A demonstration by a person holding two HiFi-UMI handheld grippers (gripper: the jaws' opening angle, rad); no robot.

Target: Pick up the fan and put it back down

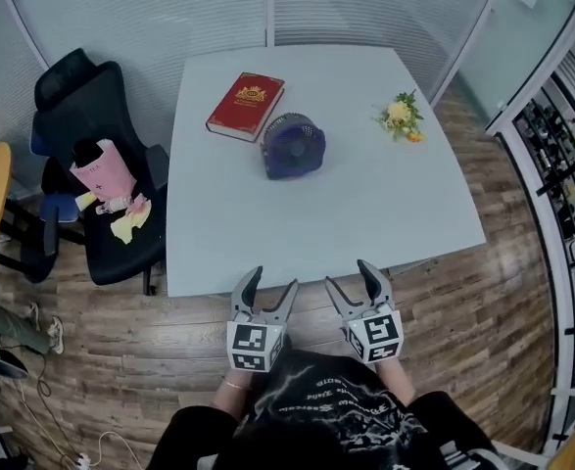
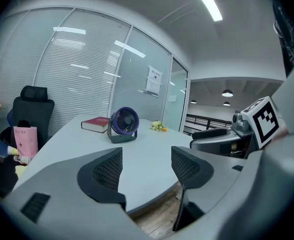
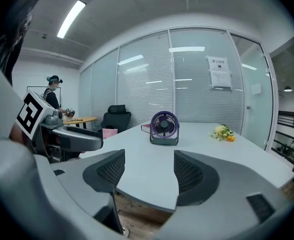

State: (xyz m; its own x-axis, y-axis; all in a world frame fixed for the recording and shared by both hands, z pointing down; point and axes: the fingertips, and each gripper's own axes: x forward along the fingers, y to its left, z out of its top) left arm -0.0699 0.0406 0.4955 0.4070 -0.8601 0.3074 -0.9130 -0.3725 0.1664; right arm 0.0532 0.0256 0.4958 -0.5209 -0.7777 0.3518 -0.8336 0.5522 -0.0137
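A small purple fan (image 1: 293,145) on a grey base stands upright near the middle of the white table (image 1: 385,213), facing the person. It also shows in the left gripper view, fan (image 2: 124,124), and the right gripper view, fan (image 3: 164,127). My left gripper (image 1: 266,291) and right gripper (image 1: 353,282) hover side by side at the table's near edge, well short of the fan. Both stand open with nothing between their jaws. In their own views the left gripper (image 2: 145,170) and right gripper (image 3: 149,171) point at the fan.
A red book (image 1: 246,106) lies just behind and left of the fan. A small bunch of yellow flowers (image 1: 402,117) rests at the table's far right. A black office chair (image 1: 96,179) holding a pink bag (image 1: 101,172) stands left of the table. Glass walls surround the room.
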